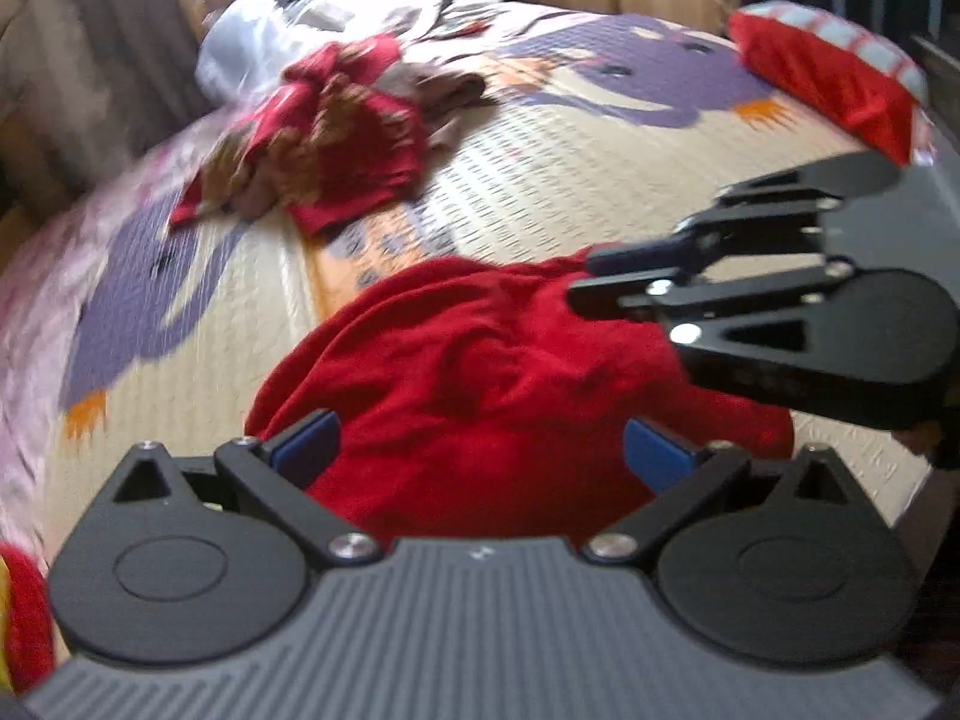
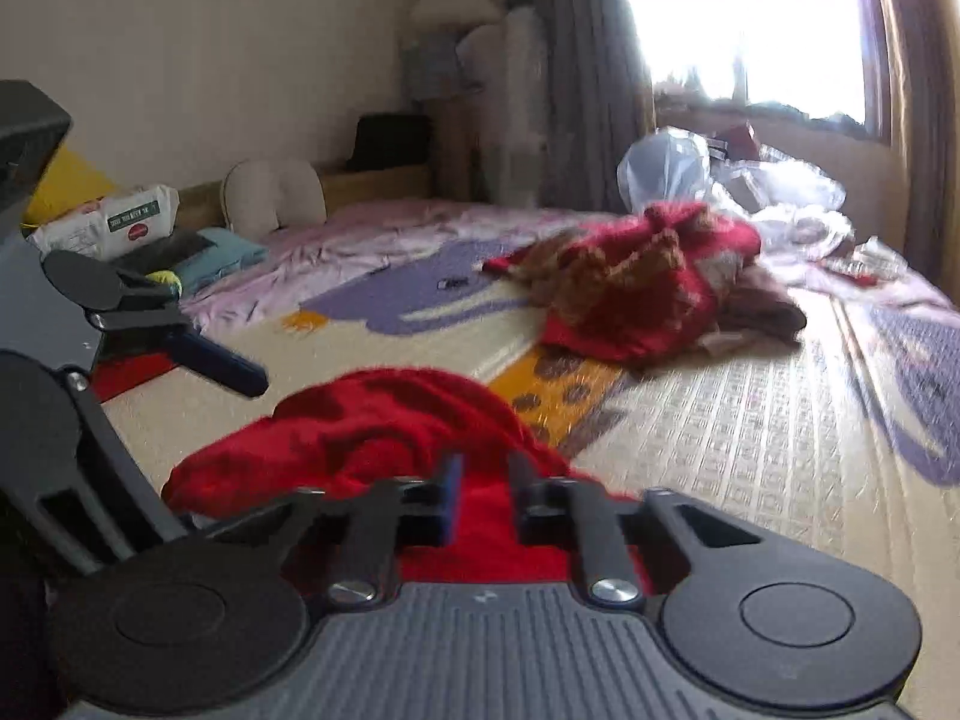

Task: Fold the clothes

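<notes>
Right gripper (image 2: pixel 480 501) clamped on near edge of crumpled red garment (image 1: pixel 480 360), which lies directly ahead of the open left gripper (image 1: pixel 480 450), nothing held.

Bedroom: cream wall (image 2: pixel 210 48); bright window (image 2: pixel 744 18) with grey curtain (image 2: pixel 588 78) beside it, daylight overexposed; low wooden headboard ledge (image 2: pixel 372 180); bed (image 2: pixel 750 420) covered by cream woven mat with purple and orange cartoon print; pink sheet (image 2: pixel 372 234) beyond.
</notes>
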`<state>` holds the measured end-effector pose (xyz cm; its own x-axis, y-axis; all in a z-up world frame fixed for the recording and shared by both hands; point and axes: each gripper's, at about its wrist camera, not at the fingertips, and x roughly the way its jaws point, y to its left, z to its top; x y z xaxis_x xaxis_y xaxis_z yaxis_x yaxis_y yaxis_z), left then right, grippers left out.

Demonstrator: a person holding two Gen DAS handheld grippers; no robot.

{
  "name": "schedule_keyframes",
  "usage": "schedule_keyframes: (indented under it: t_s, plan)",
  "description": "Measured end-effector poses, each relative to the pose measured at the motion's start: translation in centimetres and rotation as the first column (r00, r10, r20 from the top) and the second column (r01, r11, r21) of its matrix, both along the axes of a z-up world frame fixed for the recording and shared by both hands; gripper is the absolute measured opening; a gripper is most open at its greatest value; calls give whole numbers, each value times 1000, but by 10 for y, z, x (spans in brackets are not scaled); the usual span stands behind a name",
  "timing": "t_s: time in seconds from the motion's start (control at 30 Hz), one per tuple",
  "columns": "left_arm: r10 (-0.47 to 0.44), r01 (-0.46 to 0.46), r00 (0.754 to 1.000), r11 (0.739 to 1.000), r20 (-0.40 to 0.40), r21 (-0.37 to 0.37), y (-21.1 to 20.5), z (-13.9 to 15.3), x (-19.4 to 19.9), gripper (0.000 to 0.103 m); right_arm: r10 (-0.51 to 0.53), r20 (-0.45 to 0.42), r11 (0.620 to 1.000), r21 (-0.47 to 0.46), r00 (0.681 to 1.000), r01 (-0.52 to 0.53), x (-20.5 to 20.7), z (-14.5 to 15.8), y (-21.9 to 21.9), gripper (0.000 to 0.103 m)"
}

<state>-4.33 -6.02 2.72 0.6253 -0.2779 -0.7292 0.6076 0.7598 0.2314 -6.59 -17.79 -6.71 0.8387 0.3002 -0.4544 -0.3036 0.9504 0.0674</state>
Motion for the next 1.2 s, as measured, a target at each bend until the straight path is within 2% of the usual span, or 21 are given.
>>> schedule_keyframes:
  t_s: [0.07, 0.13, 0.23, 0.43, 0.5, 0.57, 0.77, 0.83, 0.93, 1.03, 1.2]
  plan:
    - [-27, 27, 1000, 999, 3, 46, -9, -8, 0, 103, 21, -28, 1000, 11, 999, -21, 3, -6, 1, 13]
    - [-20, 24, 998, 996, -53, 81, -14, -25, 10, 103, 50, -58, 999, 15, 997, -49, 7, -13, 4, 13]
    - [-1, 14, 991, 995, -137, 95, -15, -52, 25, 103, 76, -122, 996, -44, 990, -82, 18, -31, 14, 13]
    - [-12, 29, 990, 992, -141, 120, -20, -68, 34, 103, 75, -176, 992, -91, 982, -92, 33, -46, 20, 12]
    - [-14, 29, 989, 994, -147, 103, -16, -66, 35, 103, 81, -170, 991, -89, 982, -98, 31, -43, 18, 13]
    - [-22, 35, 989, 995, -143, 91, -13, -64, 32, 103, 96, -169, 994, -43, 981, -104, 26, -33, 10, 14]
    - [-27, 37, 991, 996, -131, 78, -11, -64, 27, 103, 85, -90, 996, 42, 992, -82, 24, -2, -4, 17]
    - [-30, 40, 991, 997, -129, 73, -10, -63, 26, 103, 117, -85, 993, 41, 990, -114, 30, -2, 4, 23]
    - [-37, 45, 991, 997, -130, 65, -7, -62, 24, 103, 164, -77, 986, 40, 983, -161, 39, -1, 16, 23]
    - [-40, 49, 990, 997, -133, 61, -6, -62, 24, 103, 209, -85, 977, -21, 974, -211, 46, -4, 28, 23]
    - [-38, 45, 990, 998, -136, 46, -3, -62, 23, 103, 226, -91, 972, -37, 970, -230, 58, -12, 33, 23]
